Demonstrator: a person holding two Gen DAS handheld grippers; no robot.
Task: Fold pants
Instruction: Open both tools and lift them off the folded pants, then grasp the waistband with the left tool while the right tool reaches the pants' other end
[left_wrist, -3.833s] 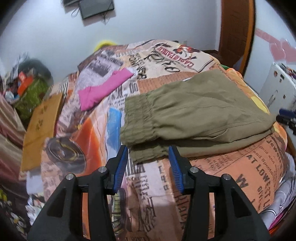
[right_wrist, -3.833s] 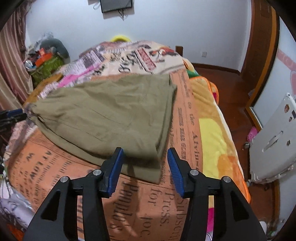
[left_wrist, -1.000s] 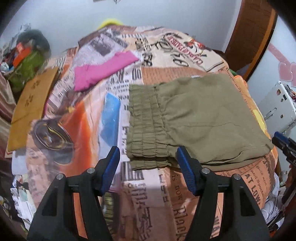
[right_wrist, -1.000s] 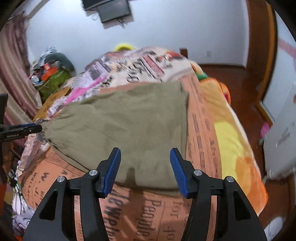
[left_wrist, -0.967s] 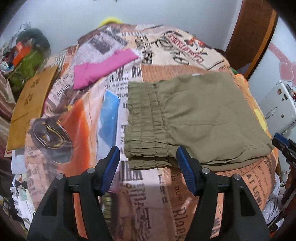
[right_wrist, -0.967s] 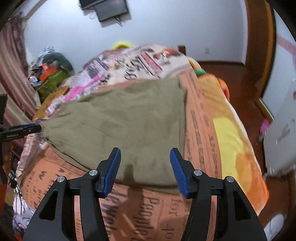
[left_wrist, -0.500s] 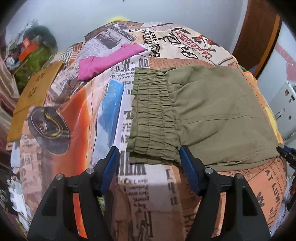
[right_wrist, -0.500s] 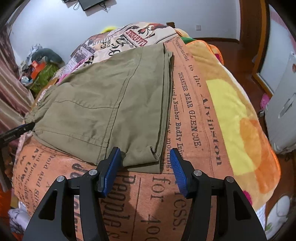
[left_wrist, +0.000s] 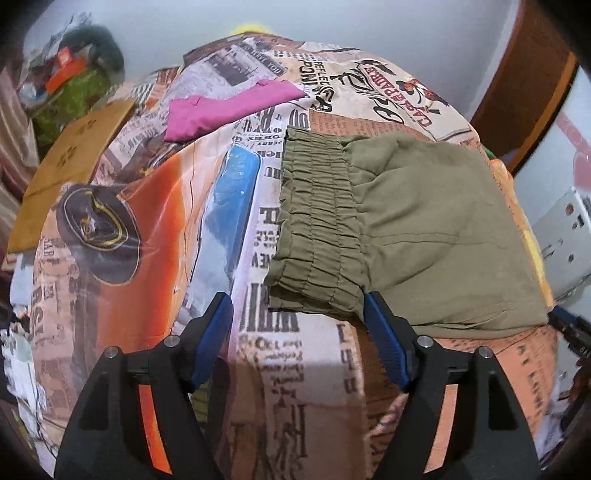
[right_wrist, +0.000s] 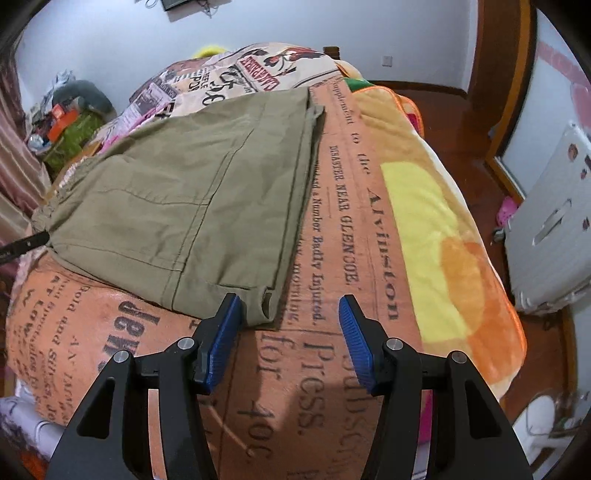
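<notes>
Left gripper (left_wrist: 297, 328) in my hand hangs over the near edge of the bed (left_wrist: 295, 387), its jaws just widened and empty, framing the near corner of the pants' (left_wrist: 424, 229) gathered waistband (left_wrist: 317, 221). My right gripper (right_wrist: 288, 326), half open and holding nothing, hovers by the hem corner (right_wrist: 264, 299) at the opposite end. Olive and already doubled over, the pants lie flat along the bed's near side. I judge them light, limp and prone to sag, so those two near corners are where I would pinch.
</notes>
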